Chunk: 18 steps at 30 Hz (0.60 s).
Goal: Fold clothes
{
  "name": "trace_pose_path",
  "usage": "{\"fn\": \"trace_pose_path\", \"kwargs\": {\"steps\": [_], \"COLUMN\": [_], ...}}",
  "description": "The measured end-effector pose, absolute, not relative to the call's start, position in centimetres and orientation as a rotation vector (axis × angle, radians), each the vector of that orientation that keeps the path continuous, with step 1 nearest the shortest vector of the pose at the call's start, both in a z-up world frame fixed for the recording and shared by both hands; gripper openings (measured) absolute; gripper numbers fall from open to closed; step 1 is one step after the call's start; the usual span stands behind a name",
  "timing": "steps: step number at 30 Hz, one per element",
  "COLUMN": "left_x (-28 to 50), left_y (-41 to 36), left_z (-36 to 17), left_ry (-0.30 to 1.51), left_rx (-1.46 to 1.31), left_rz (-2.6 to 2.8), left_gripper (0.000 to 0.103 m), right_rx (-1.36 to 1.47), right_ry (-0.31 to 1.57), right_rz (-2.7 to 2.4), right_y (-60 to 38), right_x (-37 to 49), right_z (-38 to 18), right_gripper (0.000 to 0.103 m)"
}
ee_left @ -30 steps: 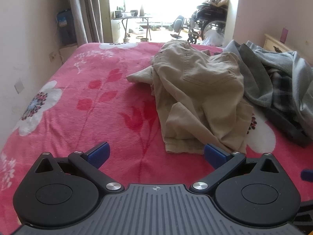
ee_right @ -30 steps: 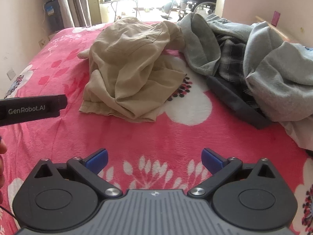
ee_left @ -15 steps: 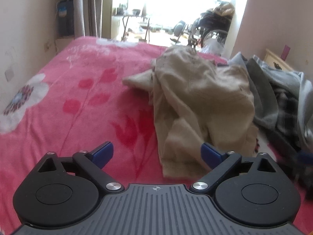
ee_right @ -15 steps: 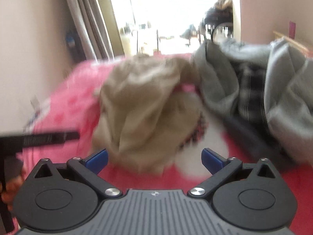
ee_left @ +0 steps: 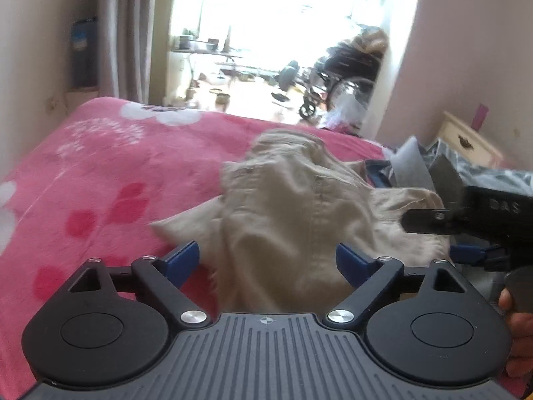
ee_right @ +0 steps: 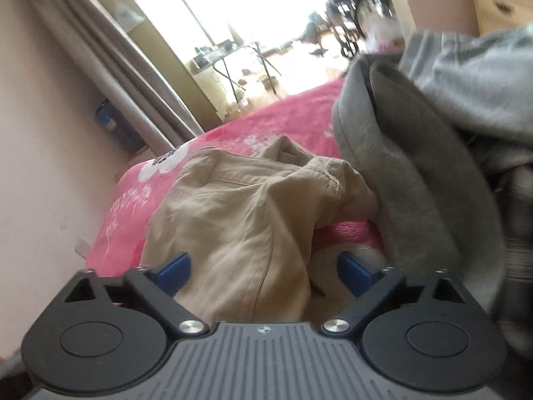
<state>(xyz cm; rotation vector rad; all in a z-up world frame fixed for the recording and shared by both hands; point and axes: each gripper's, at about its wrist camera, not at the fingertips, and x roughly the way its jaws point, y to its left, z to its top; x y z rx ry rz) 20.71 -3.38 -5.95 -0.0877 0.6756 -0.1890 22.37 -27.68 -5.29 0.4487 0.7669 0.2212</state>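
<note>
the pink floral blanket (ee_left: 110, 180) covers the bed and fills the lower half of both views, white flowers printed near its far edge. on it, right of centre in the left wrist view, lies the beige trousers (ee_left: 293, 220), crumpled in a heap with a seam running down the middle; in the right wrist view the same heap sits directly ahead, its waistband edge turned up. a pile of grey clothes (ee_right: 433, 153) lies against the trousers on their right side, touching them, with a darker checked fabric showing at its right edge. beyond the bed hang grey curtains (ee_left: 123, 33), and a bright doorway shows a wheelchair (ee_left: 346, 76) in the next room. the left gripper (ee_left: 267, 260) sits low over the near part of the trousers, its blue jaws spread wide with cloth between them but not pinched. the right gripper (ee_right: 264, 268) is likewise spread wide, tilted, close above the trousers' near edge, nothing grasped. it also appears at the right edge of the left wrist view, with fingertips of a hand (ee_left: 518, 333) below it.
</note>
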Motion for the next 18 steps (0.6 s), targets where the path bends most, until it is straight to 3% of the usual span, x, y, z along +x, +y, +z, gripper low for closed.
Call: {"fn": "trace_pose_path", "kwargs": {"steps": [1,2,3,4,5,6,8,18], "left_x": [21.3,21.6,21.8,21.7,21.6,21.5,21.2,15.3], "left_y": [-3.9,-4.2,-4.5,-4.7,-4.9,-5.1,-5.0,-1.9], "left_z": [-6.4,-6.8,-7.1,-7.0,-7.0,-7.0,-6.7,-3.7], "left_ry": [0.688,0.698,0.703,0.698,0.694,0.690,0.688,0.703], "left_rx": [-0.076,-0.075,-0.072,-0.065,-0.059,-0.053,-0.058,-0.099], "left_rz": [-0.200,-0.204,-0.205,-0.199,-0.193,-0.186,-0.179,-0.279], "left_gripper": [0.067,0.054,0.053,0.042,0.025,0.019,0.007,0.000], "right_rx": [0.446,0.443,0.440,0.438,0.435,0.432,0.426,0.438], "right_ry": [0.762,0.757,0.753,0.748,0.743,0.738,0.729,0.614], "right_rz": [0.233,0.246,0.258,0.270,0.282,0.295,0.319,0.632], "right_y": [-27.6,-27.5,-27.4,-27.4,-27.3,-27.2,-27.0,-24.6], "right_x": [22.3,22.3,22.3,22.3,22.3,22.3,22.2,16.6], "right_z": [-5.2,-5.2,-5.1,-5.1,-5.0,-5.0,-4.9,-1.3], "right_gripper": [0.082,0.067,0.063,0.058,0.039,0.027,0.016,0.011]}}
